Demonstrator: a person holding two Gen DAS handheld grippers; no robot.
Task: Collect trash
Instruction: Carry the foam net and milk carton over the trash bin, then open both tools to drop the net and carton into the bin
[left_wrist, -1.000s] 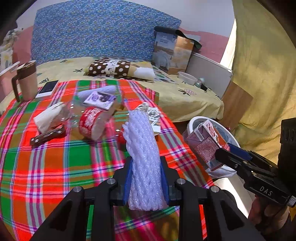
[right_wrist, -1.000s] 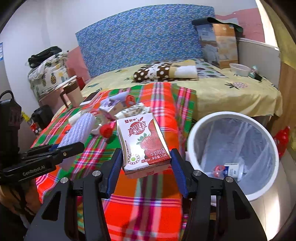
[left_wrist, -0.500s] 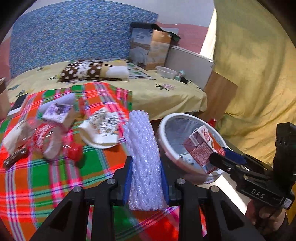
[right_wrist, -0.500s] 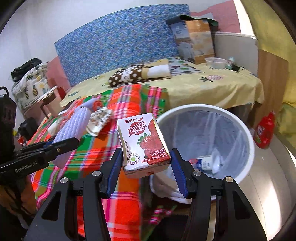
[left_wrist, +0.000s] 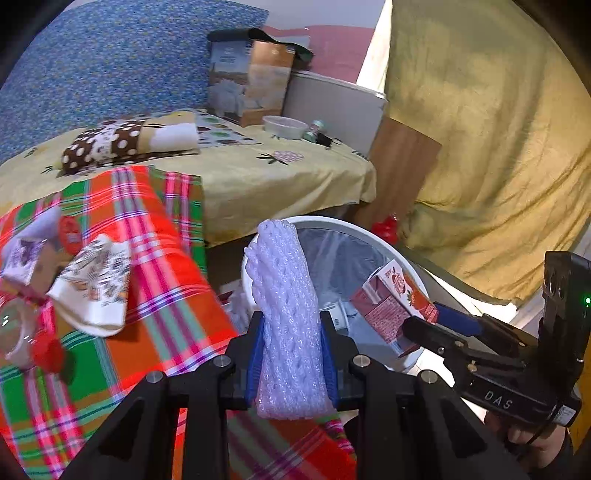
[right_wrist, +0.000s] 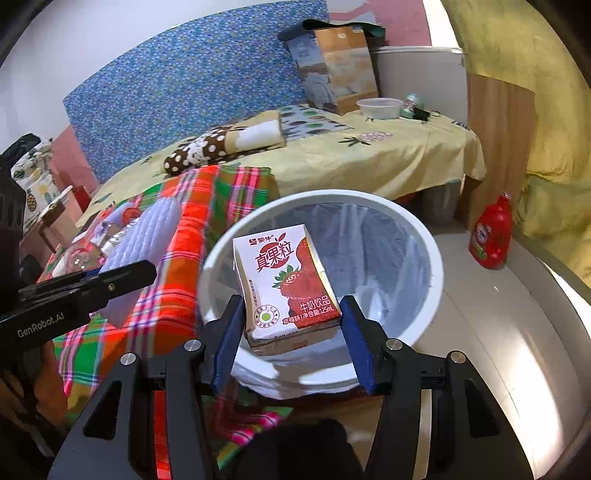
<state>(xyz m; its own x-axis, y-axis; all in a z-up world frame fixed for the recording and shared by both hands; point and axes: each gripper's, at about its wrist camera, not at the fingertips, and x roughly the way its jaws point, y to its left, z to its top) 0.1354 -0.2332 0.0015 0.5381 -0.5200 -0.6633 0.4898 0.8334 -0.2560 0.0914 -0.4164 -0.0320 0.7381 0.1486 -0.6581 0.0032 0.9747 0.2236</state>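
Item: carton (right_wrist: 286, 286), clamped by its sides in my right gripper (right_wrist: 291, 334), over the bin (right_wrist: 432, 258); light, crushable. Item: foam net (left_wrist: 286, 317), pinched in my left gripper (left_wrist: 291, 356) at bin's rim; soft, springy.

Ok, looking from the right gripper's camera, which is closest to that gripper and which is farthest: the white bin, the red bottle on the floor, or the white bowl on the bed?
1. White bin: right under the right gripper, nearest.
2. Red bottle: on the floor, farther off to the right.
3. White bowl: on the far side of the bed, farthest.
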